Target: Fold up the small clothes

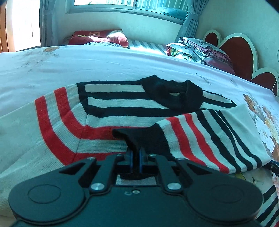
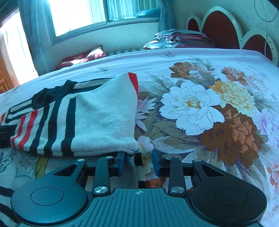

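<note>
Blue pads on my left tool are pressed nearly together, pinching the black ribbed cuff of the sweater's sleeve. That sleeve runs off to the right in red, black and off-white stripes, folded across the body of the striped sweater, which lies flat on the bed. Past the cuff I see the black collar with its neck opening, and on the left the other sleeve curving away with broad red bands.

My right tool stands with its blue pads well apart. A corner of off-white knit hangs down between them, close to the left pad; I cannot tell whether it touches. Just beyond lies the folded edge of the sweater, plain knit nearest me, then black stripes and red ones further left, with the collar at the far left. The sweater sits on the left part of the bed, beside the large printed flowers of the bedspread.

At the far side of the bed there is a dark red pillow, a stack of folded bedding by the red scalloped headboard, and a window with blue curtains.
</note>
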`<act>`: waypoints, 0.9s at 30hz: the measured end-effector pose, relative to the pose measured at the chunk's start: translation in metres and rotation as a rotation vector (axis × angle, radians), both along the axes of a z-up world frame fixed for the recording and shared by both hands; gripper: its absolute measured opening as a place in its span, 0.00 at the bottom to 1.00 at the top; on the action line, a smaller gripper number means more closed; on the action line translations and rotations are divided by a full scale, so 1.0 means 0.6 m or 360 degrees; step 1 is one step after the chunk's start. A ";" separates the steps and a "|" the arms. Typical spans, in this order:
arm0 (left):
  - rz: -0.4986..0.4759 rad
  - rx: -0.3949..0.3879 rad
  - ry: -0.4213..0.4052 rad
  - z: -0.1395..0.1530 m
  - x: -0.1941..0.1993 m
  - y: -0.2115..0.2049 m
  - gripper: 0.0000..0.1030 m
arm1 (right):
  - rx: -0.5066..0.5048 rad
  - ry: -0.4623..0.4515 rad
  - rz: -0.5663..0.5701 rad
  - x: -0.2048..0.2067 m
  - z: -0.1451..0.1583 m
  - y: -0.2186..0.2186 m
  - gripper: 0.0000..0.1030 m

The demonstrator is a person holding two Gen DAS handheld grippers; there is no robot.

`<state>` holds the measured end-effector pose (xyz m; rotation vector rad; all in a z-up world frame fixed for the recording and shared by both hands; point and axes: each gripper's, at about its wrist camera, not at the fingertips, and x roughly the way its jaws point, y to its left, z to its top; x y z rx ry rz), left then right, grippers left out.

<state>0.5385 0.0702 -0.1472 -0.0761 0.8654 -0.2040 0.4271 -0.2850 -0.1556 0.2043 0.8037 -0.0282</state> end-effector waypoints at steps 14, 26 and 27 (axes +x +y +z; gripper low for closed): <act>0.0038 -0.0122 0.0005 -0.003 0.044 0.031 0.25 | 0.0601 -0.0128 -0.0012 0.195 0.018 -0.109 0.31; 0.0071 0.0098 -0.0129 -0.013 0.021 0.009 0.04 | 0.0365 -0.0110 0.0146 0.234 -0.013 -0.101 0.07; 0.0072 0.0085 -0.0117 -0.012 0.024 0.012 0.06 | 0.0362 -0.0106 0.0145 0.234 -0.011 -0.102 0.07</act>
